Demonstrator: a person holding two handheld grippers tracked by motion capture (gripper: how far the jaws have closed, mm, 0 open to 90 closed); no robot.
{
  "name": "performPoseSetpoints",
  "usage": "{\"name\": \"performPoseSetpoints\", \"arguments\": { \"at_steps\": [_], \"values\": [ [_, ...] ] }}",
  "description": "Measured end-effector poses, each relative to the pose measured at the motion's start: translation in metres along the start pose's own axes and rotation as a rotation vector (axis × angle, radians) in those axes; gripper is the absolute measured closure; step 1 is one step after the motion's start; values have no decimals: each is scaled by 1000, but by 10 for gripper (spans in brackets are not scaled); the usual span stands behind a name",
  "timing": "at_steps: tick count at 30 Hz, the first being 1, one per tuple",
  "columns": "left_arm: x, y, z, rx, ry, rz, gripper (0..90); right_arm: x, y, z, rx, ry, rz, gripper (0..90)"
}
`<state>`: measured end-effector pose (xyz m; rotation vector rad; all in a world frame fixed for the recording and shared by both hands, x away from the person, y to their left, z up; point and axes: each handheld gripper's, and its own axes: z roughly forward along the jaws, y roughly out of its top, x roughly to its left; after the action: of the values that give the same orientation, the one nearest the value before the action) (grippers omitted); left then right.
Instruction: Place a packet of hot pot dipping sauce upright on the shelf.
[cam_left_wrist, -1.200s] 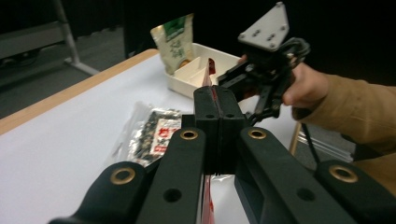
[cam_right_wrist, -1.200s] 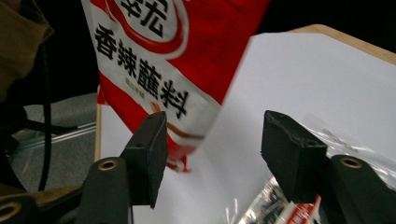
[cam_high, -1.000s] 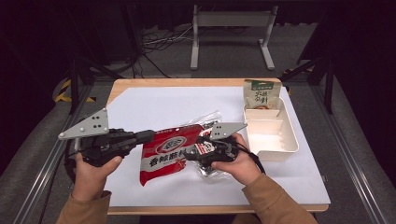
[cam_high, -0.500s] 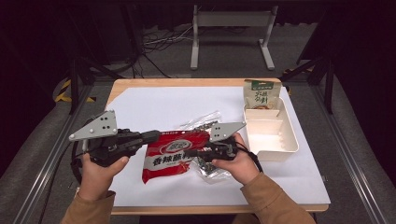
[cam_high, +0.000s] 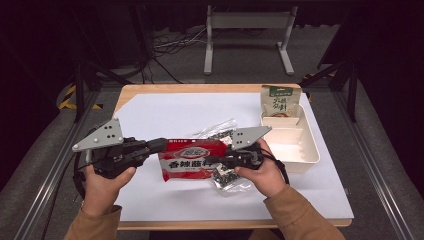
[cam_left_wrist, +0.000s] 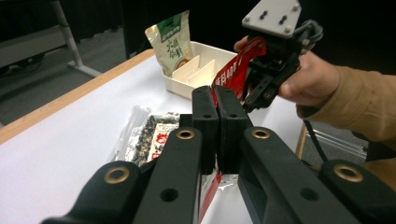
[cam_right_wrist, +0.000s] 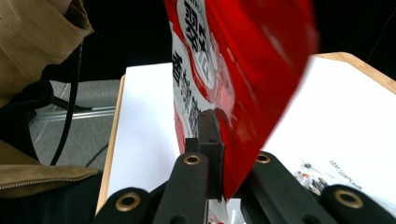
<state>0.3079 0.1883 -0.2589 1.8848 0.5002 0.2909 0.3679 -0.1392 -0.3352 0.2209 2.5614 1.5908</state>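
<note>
The flat red plastic snack packet with white lettering (cam_high: 192, 159) is held just above the white tabletop (cam_high: 165, 112), stretched between both grippers. The left gripper (cam_high: 161, 145) pinches its left edge, jaws pressed together on the film. The right gripper (cam_high: 214, 161) has just been closing on the packet's right edge and now clamps it, the red film caught between its jaws. Beneath the right hand (cam_high: 265, 172) lies a clear plastic packet of dark speckled snacks (cam_high: 225, 175). Farther right stands a cream divided plastic tray (cam_high: 310, 150), with a green and beige pouch (cam_high: 279, 100) leaning at its far end.
</note>
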Motion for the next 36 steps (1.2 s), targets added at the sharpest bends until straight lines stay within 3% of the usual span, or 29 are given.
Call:
{"name": "performPoseSetpoints", "arguments": {
  "at_steps": [6, 10, 13, 21, 25, 26, 36],
  "values": [
    [2, -3, 3, 4, 32, -4, 752, -1, 5, -10, 22, -18, -1, 897],
    [4, -5, 3, -2, 50, -17, 578, -5, 6, -21, 37, -41, 11, 897],
    [8, -8, 2, -5, 80, -34, 500, -8, 7, -28, 47, -59, 8, 897],
    [21, -19, 3, 11, 122, -70, 417, -18, 15, -59, 57, -125, 2, 897],
    [27, -26, 6, 21, 163, -87, 364, -27, 19, -78, 41, -160, 23, 896],
    [31, -30, 8, 24, 195, -97, 354, -29, 20, -81, 37, -166, 28, 896],
    [46, -49, 15, 59, 227, -125, 312, -42, 23, -102, 29, -213, 35, 896]
  ]
}}
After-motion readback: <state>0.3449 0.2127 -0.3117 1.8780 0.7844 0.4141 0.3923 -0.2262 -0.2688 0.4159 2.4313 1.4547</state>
